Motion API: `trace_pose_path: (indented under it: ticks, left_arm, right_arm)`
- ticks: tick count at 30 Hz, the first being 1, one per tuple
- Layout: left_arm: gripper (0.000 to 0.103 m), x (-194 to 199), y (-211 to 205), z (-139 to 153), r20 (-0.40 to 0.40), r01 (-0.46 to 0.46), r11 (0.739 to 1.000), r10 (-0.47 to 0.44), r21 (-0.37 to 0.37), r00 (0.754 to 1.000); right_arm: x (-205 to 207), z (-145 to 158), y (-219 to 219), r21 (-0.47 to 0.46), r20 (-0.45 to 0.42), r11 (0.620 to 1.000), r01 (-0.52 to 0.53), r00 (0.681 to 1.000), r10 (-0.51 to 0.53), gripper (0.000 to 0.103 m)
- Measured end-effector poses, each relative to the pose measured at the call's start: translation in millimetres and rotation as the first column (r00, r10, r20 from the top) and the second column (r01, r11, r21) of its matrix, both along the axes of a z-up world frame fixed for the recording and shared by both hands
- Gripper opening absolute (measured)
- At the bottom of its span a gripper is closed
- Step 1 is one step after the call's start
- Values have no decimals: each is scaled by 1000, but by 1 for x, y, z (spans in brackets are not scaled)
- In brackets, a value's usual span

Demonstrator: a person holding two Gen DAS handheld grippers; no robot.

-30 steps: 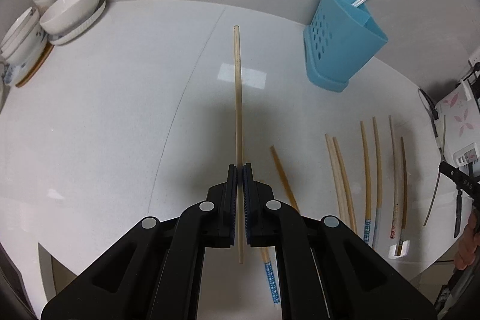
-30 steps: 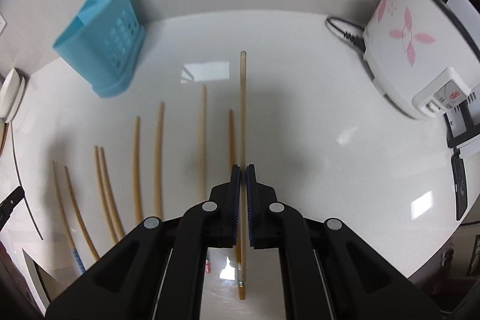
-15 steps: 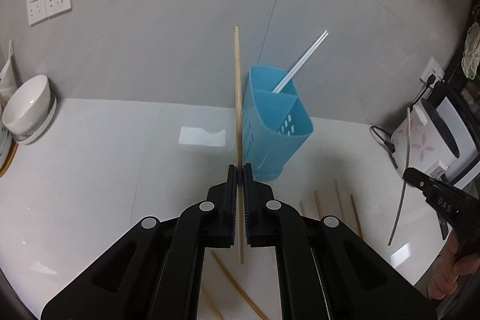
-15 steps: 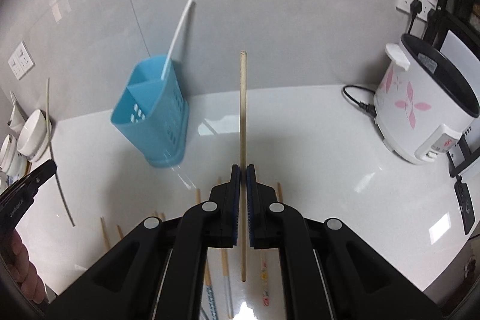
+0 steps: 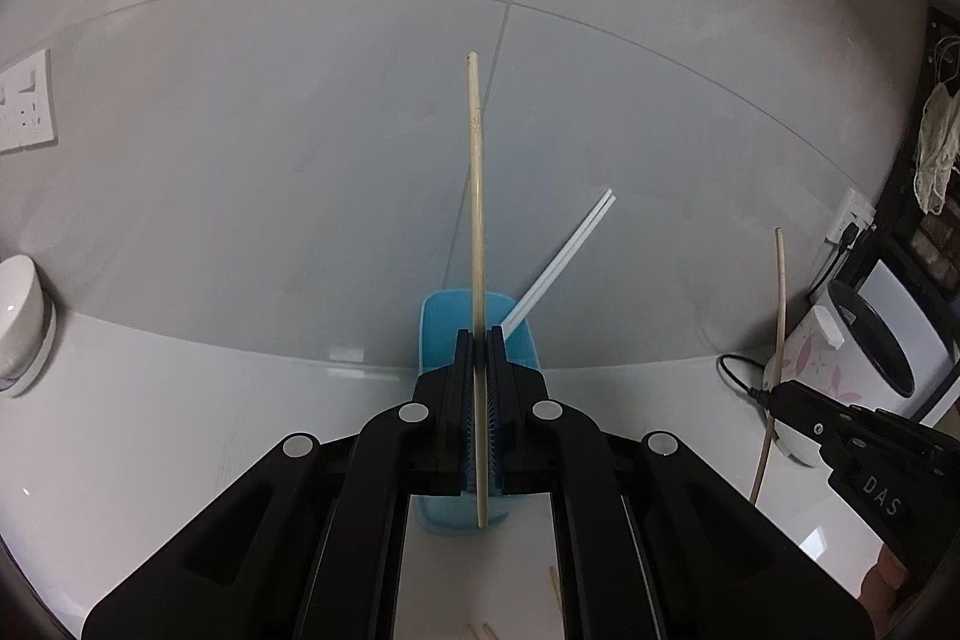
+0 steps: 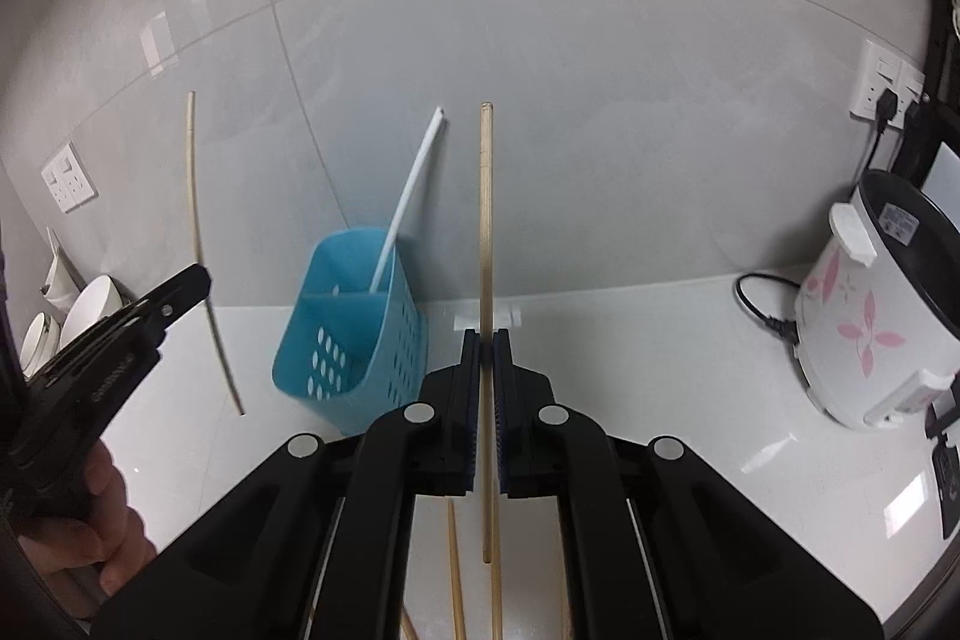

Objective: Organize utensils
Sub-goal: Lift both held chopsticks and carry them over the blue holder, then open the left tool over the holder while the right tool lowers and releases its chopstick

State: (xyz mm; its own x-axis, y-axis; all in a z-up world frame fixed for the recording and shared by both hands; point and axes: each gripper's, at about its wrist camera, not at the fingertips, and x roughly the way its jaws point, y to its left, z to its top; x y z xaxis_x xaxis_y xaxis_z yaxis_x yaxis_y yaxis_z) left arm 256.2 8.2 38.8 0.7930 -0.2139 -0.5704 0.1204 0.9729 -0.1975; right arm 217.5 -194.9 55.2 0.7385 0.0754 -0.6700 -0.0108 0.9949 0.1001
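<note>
Each gripper, left [image 5: 479,340] and right [image 6: 486,346], holds its jaws clamped on an upright chopstick [image 5: 476,220] above the bench [image 6: 660,352], likely carrying them to the blue holder [image 6: 354,334], where each must next be lowered into a compartment.

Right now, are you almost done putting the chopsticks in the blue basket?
Not yet. Done: only a white pair stands in the blue basket. In hand: the left tool grips one wooden chopstick and the right tool grips another, both raised near the basket. Left: those two go in, plus a few chopsticks on the counter.
</note>
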Motion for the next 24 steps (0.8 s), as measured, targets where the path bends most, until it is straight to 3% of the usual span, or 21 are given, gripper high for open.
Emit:
trace_pose_path:
  ticks: [9,18,24]
  left_arm:
    - [4,27,-22,-24,50,26,999,-28,44,998]
    - [4,43,-38,-57,18,27,998,-28,64,999]
    - [4,43,-45,-64,4,40,996,-40,76,999]
  right_arm:
    - [26,-6,-8,21,27,999,-38,999,38,3]
    - [46,-25,-6,13,1,997,-74,997,74,3]
    - [52,-33,1,13,-5,995,-101,995,101,3]
